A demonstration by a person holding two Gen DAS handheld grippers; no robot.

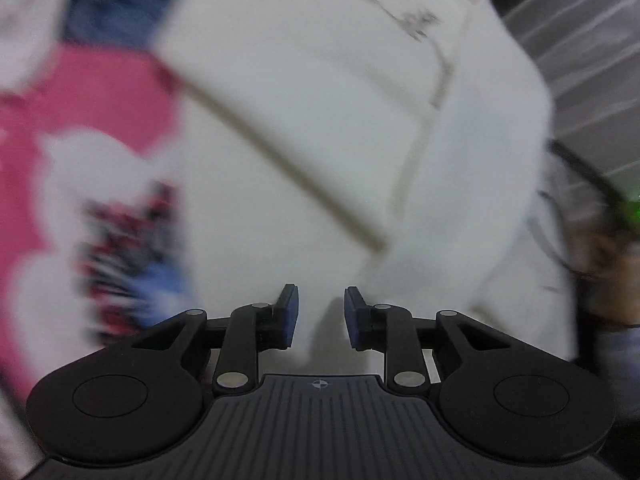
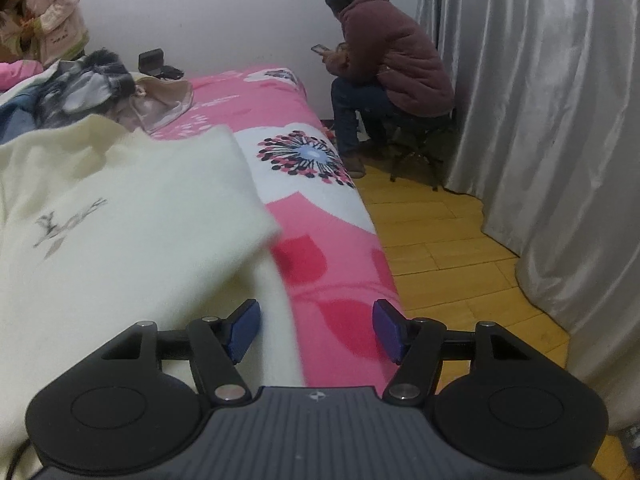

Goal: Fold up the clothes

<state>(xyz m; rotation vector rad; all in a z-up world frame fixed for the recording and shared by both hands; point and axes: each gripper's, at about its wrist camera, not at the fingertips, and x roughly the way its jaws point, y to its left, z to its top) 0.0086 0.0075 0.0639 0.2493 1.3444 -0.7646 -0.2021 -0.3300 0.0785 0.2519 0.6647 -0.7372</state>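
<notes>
sweater (image 2: 120, 208) | folded flat | long axis along bed (image 2: 320, 240)

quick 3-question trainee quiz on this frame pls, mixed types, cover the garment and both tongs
1. True or false: the right tongs are clamped on the cream sweater.
2. Multiple choice: what lies under the sweater? A) bare wooden table B) pink floral bedspread C) grey curtain
3. Short answer: in the left wrist view, is any cloth pinched between the pads of the left tongs?

Key:
1. False: their jaws stand open, nothing between them, at the sweater's edge.
2. B
3. No: the pads stand apart with a clear gap, above the sweater.
</notes>
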